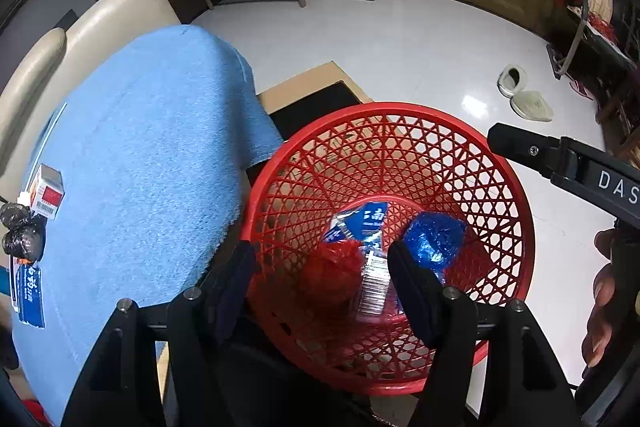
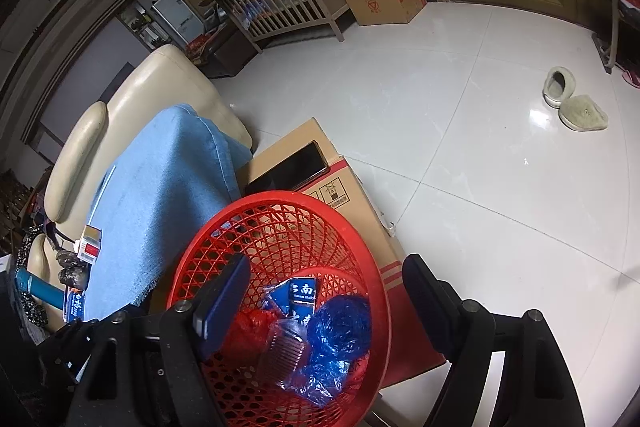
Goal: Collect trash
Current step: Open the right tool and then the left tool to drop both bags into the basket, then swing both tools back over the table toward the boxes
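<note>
Over the red basket [image 1: 516, 211], the left gripper [image 1: 320, 287] hangs pointing steeply down with its jaws spread; nothing sits between the pads. The right gripper [image 2: 324, 291] also stands spread and empty, one finger over the basket's near rim, the other out over the floor.

Basket contents: a red bag [image 1: 334, 269], a blue wad [image 1: 434, 237], a blue carton [image 1: 362, 223] and a clear wrapper with a barcode [image 1: 374, 289]. All lie on the basket bottom, touching one another.

Trash not yet collected lies on the blue towel [image 1: 140, 147], at its far-left edge in the left wrist view: a small red-and-white box [image 1: 48, 191], two black wads [image 1: 22, 233] and a blue packet [image 1: 30, 293]. They lie well apart from the basket.

Hazards from this state:
- The basket rests on a cardboard box [image 2: 352, 199], just beside the towel edge. A finger catching the mesh or rim on the way out could tip it and spill the contents.
- The towel hangs loose over the support. Dragging a finger across it could pull the remaining items off the edge.
- The black wads look soft and irregular; a shallow pinch may slip off.
- The two grippers work near each other over the basket; crossing paths could knock them together.
</note>
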Tool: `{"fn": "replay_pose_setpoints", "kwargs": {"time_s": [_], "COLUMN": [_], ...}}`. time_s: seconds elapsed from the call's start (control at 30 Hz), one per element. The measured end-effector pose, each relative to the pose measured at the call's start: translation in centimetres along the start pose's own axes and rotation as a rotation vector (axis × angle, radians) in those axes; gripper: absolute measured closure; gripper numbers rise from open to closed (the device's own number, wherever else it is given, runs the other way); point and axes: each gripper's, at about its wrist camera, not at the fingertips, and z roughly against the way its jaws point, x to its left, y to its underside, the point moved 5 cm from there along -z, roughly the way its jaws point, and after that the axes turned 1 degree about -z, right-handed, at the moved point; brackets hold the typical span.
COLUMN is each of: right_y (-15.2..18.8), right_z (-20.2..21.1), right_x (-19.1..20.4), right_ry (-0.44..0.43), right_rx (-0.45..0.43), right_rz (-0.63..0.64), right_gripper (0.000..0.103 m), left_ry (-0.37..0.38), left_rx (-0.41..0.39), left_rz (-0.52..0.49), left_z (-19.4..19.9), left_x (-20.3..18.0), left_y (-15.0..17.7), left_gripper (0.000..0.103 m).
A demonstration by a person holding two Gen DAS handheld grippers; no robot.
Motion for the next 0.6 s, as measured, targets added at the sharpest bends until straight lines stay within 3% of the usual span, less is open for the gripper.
{"fn": "replay_pose_setpoints", "kwargs": {"time_s": [0.33, 0.6], "right_y": [0.5, 1.8], "right_z": [-0.3, -0.3], "right_x": [3.9, 8.7], "right_ry": [-0.016, -0.032], "right_rx": [0.019, 0.040], "right_rz": [0.070, 0.173], "right_gripper": [0.022, 0.022], "left_ry": [-0.027, -0.060], "left_rx": [-0.049, -0.093], "left_rz": [0.083, 0.223], "left_z": [2.1, 4.3], "left_x": [4.0, 10.2], "left_y": [0.7, 3.2], "left_gripper": [0.033, 0.033]}}
